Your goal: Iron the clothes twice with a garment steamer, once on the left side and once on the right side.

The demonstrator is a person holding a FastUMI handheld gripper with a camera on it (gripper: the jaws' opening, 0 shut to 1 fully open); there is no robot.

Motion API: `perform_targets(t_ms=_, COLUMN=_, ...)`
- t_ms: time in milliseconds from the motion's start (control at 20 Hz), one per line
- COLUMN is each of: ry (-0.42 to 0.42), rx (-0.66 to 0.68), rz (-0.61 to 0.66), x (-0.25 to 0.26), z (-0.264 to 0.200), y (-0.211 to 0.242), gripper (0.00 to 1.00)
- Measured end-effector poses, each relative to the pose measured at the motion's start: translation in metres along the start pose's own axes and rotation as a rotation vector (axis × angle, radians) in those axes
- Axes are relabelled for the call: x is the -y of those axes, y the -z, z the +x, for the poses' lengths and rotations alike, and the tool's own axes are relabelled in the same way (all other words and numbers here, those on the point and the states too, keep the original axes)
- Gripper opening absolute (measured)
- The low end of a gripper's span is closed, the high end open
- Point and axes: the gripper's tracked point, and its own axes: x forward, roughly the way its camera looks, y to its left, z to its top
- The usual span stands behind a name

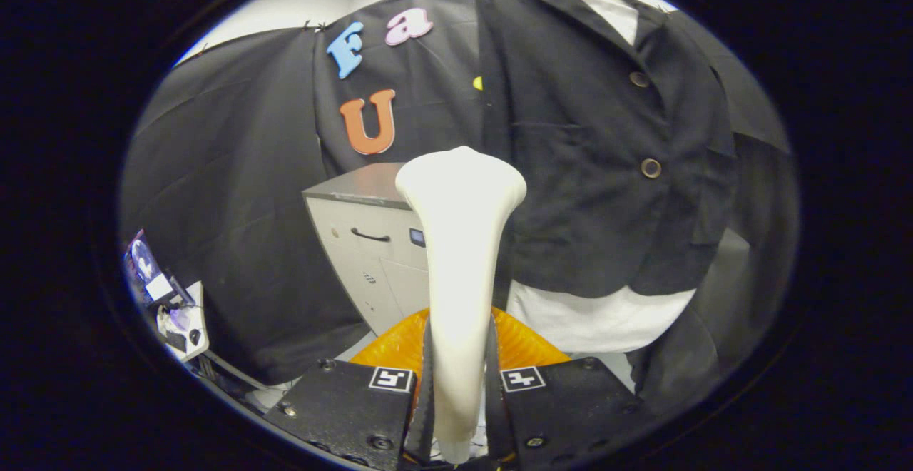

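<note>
Black cloth walled the booth, with a pale drawer cabinet (371, 242) standing beyond the jaws and to their left. The gripper (460, 385) had its jaws narrow, both pressing the handle of the white garment steamer (460, 242), held upright so its flared head pointed toward the clothes. A black jacket (599, 157) over a white shirt (599, 317) hung beyond the jaws, to their right, apparently apart from the steamer head and flat for steaming. No readable brand showed; only square marker tags (391, 378) sat on the gripper.
</note>
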Motion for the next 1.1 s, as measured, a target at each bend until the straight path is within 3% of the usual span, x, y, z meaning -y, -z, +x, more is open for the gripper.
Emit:
perform_targets(t_ms=450, ry=-0.019, rx=0.065, rz=0.001, x=-0.035, z=-0.005, y=-0.041, gripper=0.32)
perform_targets(t_ms=1100, ry=0.069, rx=0.181, rz=0.075, x=0.002, z=-0.054, y=-0.083, gripper=0.31)
